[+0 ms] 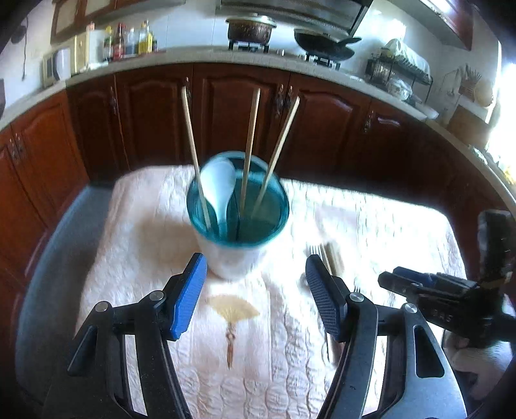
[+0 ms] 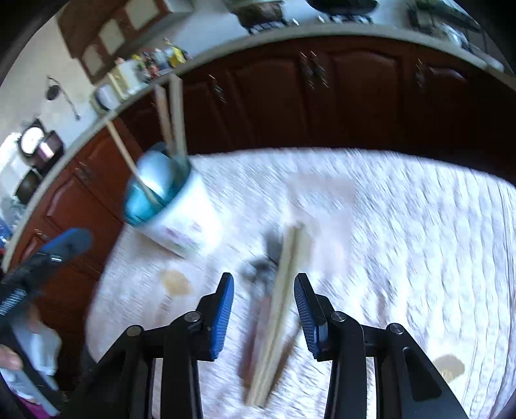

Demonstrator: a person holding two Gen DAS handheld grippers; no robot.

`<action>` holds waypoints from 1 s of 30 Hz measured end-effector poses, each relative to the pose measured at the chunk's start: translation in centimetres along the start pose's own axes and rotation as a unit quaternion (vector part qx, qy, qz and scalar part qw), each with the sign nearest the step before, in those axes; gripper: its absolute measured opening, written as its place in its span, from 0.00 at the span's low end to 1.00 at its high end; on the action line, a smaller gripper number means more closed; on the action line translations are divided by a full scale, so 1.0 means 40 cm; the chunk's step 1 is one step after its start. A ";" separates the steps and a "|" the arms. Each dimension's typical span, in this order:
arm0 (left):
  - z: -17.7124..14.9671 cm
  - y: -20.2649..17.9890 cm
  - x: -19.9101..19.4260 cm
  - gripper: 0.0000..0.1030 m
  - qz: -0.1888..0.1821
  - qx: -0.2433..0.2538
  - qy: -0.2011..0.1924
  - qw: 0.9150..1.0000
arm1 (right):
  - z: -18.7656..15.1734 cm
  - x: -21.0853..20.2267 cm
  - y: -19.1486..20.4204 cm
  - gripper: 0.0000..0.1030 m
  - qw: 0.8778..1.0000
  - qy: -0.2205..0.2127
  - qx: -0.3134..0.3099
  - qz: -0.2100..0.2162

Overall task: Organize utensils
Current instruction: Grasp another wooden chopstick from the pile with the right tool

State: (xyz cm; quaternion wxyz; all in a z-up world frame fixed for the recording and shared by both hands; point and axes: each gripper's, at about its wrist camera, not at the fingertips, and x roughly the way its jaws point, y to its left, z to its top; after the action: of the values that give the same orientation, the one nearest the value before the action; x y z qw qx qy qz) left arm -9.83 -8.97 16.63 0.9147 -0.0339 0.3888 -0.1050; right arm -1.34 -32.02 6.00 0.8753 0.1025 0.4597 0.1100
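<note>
My left claw [image 1: 256, 296] is wide, empty, near the cup [image 1: 237, 212]. My right claw [image 2: 264, 317] is wide over chopsticks [image 2: 279, 309] right of it.

Quilted white cloth [image 1: 290, 370] (fan motif [image 1: 233, 310]) before brown cabinets [image 1: 225, 109], stovetop pot [image 1: 251, 28].

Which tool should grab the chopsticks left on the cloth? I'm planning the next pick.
Right. The right tool is open with the loose chopsticks lying between its fingers. The left tool is open, facing the cup.
</note>
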 end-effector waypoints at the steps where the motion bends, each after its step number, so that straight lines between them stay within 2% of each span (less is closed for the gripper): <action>1: -0.007 0.002 0.007 0.62 0.000 -0.001 0.006 1.000 | -0.009 0.026 -0.019 0.34 1.000 0.011 0.012 -0.002; 6: -0.039 0.009 0.028 0.62 -0.001 -0.009 0.029 1.000 | -0.019 0.108 -0.036 0.32 0.999 0.040 0.017 -0.007; 10: -0.050 0.016 0.040 0.62 0.003 -0.009 0.040 0.999 | -0.008 0.171 -0.009 0.26 0.998 0.057 -0.003 -0.010; 13: -0.055 0.025 0.044 0.62 0.004 -0.014 0.043 0.999 | -0.004 0.220 -0.014 0.24 0.997 0.079 0.003 -0.020; 15: -0.057 0.031 0.045 0.62 0.004 -0.015 0.043 0.999 | -0.004 0.235 -0.023 0.19 0.997 0.080 0.014 -0.011; 17: -0.056 0.036 0.050 0.62 0.005 -0.017 0.046 0.999 | -0.004 0.226 -0.034 0.16 0.997 0.073 0.029 0.000; 18: -0.054 0.037 0.055 0.62 0.005 -0.018 0.047 0.999 | -0.004 0.209 -0.046 0.07 0.997 0.064 0.043 0.014; 22: -0.055 0.028 0.081 0.62 -0.003 -0.020 0.057 0.998 | -0.015 0.142 -0.101 0.05 0.996 0.035 0.078 0.028; 26: -0.068 -0.012 0.109 0.62 -0.020 -0.016 0.072 0.997 | -0.033 0.120 -0.150 0.05 0.995 0.037 0.088 0.006; 30: -0.085 -0.061 0.128 0.62 -0.037 -0.001 0.076 0.996 | -0.053 0.097 -0.198 0.05 0.994 0.045 0.095 -0.036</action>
State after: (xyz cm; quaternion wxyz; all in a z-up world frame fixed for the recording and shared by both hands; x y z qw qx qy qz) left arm -9.20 -12.40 11.01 0.8777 -0.0414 0.4562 -0.1407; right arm -0.17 -38.31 -0.46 0.8435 0.1640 0.5099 0.0389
